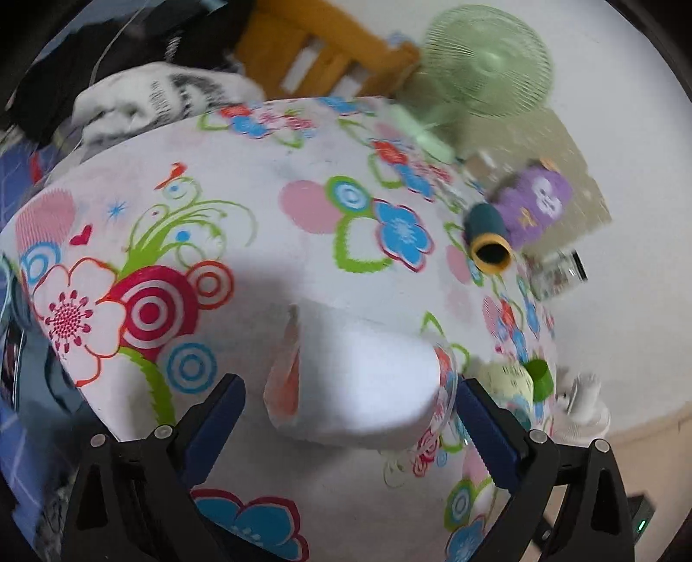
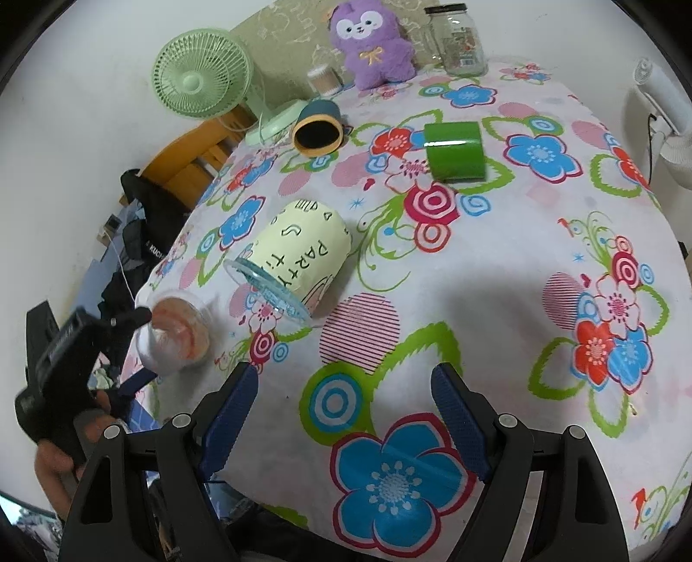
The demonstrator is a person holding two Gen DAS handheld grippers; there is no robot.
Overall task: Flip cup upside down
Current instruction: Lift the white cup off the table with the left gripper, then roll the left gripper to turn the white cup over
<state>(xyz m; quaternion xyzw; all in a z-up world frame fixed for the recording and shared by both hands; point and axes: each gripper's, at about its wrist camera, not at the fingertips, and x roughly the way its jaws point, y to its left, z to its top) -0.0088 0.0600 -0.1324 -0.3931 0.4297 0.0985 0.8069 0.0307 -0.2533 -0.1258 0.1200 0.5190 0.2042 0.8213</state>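
A clear plastic cup with white and orange print lies tilted on its side between the fingers of my left gripper, rim toward the right finger. The jaws are wide and the left finger stands apart from the cup. In the right wrist view the same cup sits at the table's left edge with the left gripper around it. My right gripper is open and empty above the flowered tablecloth.
A pale yellow "PARTY" cup lies on its side beside the clear cup. A green cup and a dark blue cup with orange rim lie farther back. A green fan, purple plush and glass jar stand behind.
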